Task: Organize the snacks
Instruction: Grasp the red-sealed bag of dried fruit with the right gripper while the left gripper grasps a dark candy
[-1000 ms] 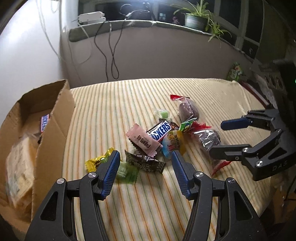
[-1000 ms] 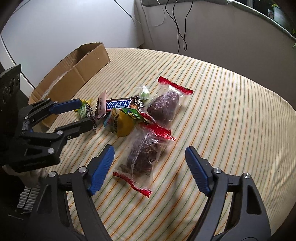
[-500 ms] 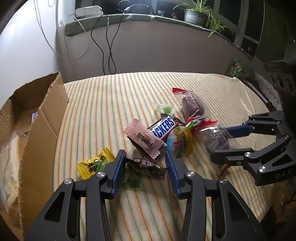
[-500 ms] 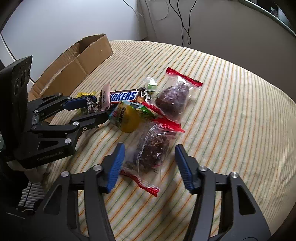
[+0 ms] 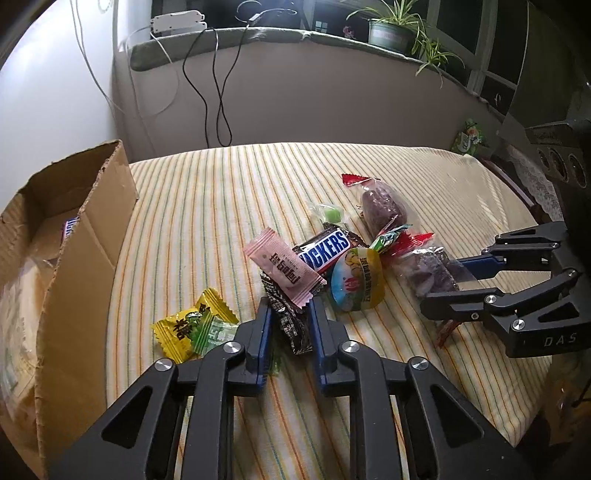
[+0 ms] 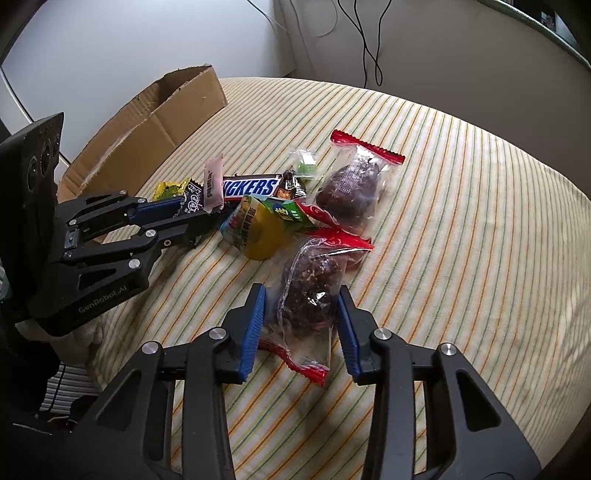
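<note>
snacks piled mid striped-cloth table. left claw pinched narrow on dark patterned foil wrapper, under pink sachet. right claw closed round clear red-edged bag of dark fruit. open brown cardboard box at table's left edge, snickers bar mid-pile.

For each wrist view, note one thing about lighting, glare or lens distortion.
Left wrist view: light comes from the window behind the potted plant, and the far table edge bows, a fisheye effect. Right wrist view: glare glints on the clear snack bag between the right gripper's fingers.
</note>
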Available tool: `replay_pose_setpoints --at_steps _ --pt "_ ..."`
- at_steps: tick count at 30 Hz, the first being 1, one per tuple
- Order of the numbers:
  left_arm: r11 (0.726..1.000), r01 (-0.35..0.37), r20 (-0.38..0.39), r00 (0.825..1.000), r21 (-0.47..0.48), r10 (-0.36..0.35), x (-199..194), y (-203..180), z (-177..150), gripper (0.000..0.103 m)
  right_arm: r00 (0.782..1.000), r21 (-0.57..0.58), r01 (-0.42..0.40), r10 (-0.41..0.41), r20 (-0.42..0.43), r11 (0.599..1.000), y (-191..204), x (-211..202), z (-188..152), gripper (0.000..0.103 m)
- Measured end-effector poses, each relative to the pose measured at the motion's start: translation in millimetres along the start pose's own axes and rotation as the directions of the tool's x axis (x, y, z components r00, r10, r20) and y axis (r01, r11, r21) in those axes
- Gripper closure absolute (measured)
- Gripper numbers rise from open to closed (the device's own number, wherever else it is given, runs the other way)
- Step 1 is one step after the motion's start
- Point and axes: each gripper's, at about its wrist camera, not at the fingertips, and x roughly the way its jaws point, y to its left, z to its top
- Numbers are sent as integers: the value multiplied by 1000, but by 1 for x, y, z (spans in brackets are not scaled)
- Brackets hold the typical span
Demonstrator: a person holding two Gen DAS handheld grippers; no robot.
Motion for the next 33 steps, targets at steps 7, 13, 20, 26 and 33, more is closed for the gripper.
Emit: replay_pose_setpoints --at_steps 7,13,20,26,33 --pt "1000 6 11 1000 -26 -5 -7 2 -2 91 1000 8 -8 8 17 1000 -2 -8 -4 65" --pt "999 16 24 1000 -46 -15 -15 3 -5 92 999 21 -11 10 39 1000 -6 -20 -6 65" --pt "999 -5 1 1000 -32 5 -12 1 -12 94 999 24 -1 -1 51 1000 -8 -27 -9 65" --pt "999 10 36 999 -53 -8 -27 2 -12 94 997 25 1 -3 74 1000 -5 -37 -9 65" --pt "997 11 100 995 -77 -4 -53 8 -7 94 993 6 -1 0 118 1000 1 -52 2 65"
